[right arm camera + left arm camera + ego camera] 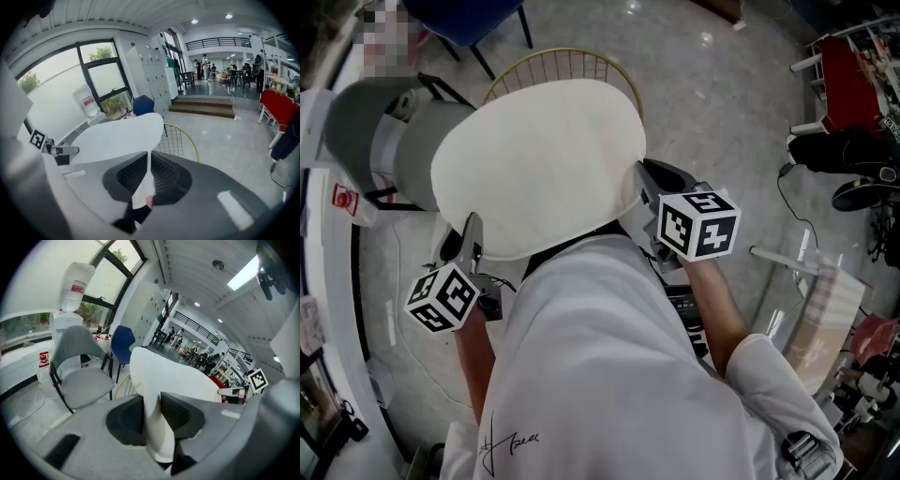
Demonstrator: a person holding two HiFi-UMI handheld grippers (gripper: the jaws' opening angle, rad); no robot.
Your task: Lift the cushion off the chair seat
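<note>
A round cream cushion (539,164) hangs in the air, held between both grippers above a gold wire chair (567,64) whose rim shows behind it. My left gripper (469,246) is shut on the cushion's near left edge; in the left gripper view the cushion (171,378) folds between the black pads (176,411). My right gripper (642,192) is shut on the cushion's right edge. In the right gripper view the thin cushion edge (119,138) runs between the ribbed pads (161,173), with the wire chair (180,140) beyond.
A grey chair (389,141) stands to the left, close to the cushion, with a blue chair (469,19) behind it. A water dispenser (70,310) stands by the windows. Red furniture (853,70) and cables lie at the right. A glass table edge (806,272) is near my right arm.
</note>
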